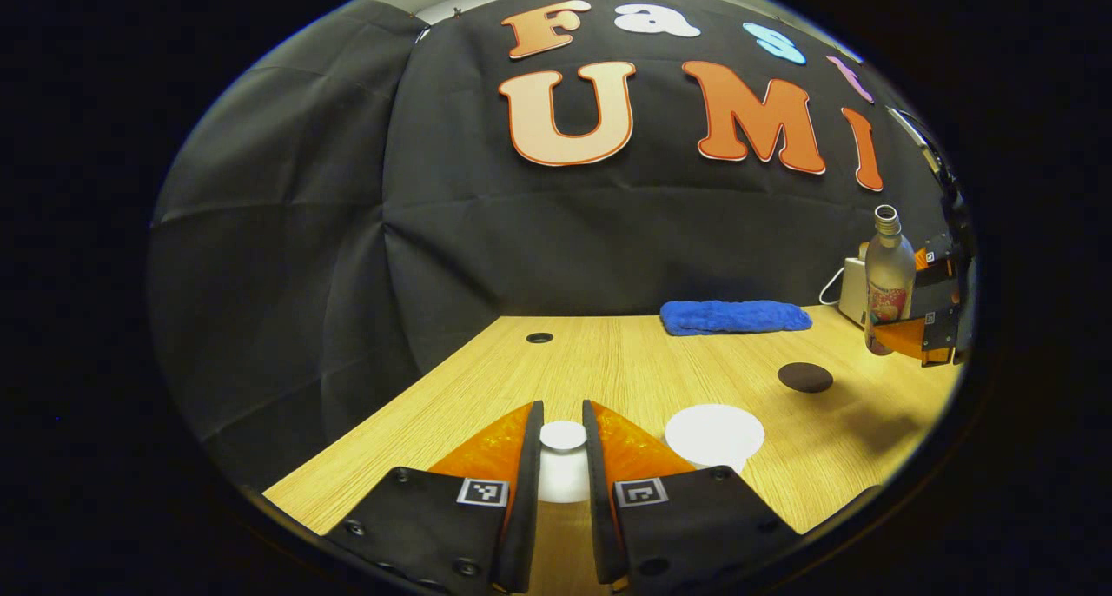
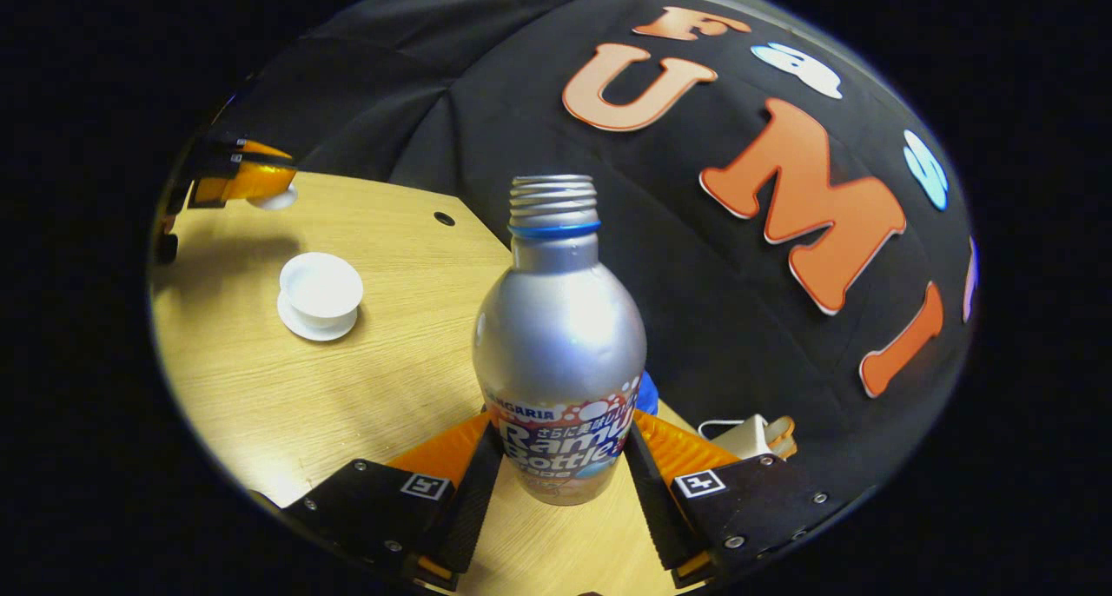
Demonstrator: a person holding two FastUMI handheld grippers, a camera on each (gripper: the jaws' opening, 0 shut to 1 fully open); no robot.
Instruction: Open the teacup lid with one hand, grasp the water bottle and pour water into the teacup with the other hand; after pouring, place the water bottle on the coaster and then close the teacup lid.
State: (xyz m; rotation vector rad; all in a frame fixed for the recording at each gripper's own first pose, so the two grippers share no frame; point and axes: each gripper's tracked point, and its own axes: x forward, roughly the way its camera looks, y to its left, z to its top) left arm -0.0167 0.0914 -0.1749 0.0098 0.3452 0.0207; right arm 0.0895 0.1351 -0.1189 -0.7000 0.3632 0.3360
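Currently, the left gripper (image 1: 563, 483) holds the white teacup lid (image 1: 563, 466) between its two fingers, which press on the lid from both sides. In the left gripper view, the lid's round knob sits at the fingertips, above the wooden table (image 1: 625, 361). The open teacup (image 1: 714, 435) stands just to the right of the fingers, its white rim visible. A dark round coaster (image 1: 804, 377) lies on the table beyond the teacup, toward the right edge. A folded blue cloth (image 1: 734, 316) rests at the far side of the table against the booth wall. A small dark hole (image 1: 539, 338) is set in the tabletop near the far left.

The right gripper (image 2: 560, 457) pinches the water bottle (image 2: 560, 335) at its labelled lower body, one finger on each side. The bottle is uncapped, with bare threads at the neck, and stands nearly upright. In the left gripper view, the bottle is held clear of the table, above and to the right of the coaster. In the right gripper view, the teacup sits on its white saucer (image 2: 317, 325) to the left, well apart from the bottle. A white object (image 2: 747, 435) with an attached cord lies at the table edge behind the right finger; its type cannot be determined.
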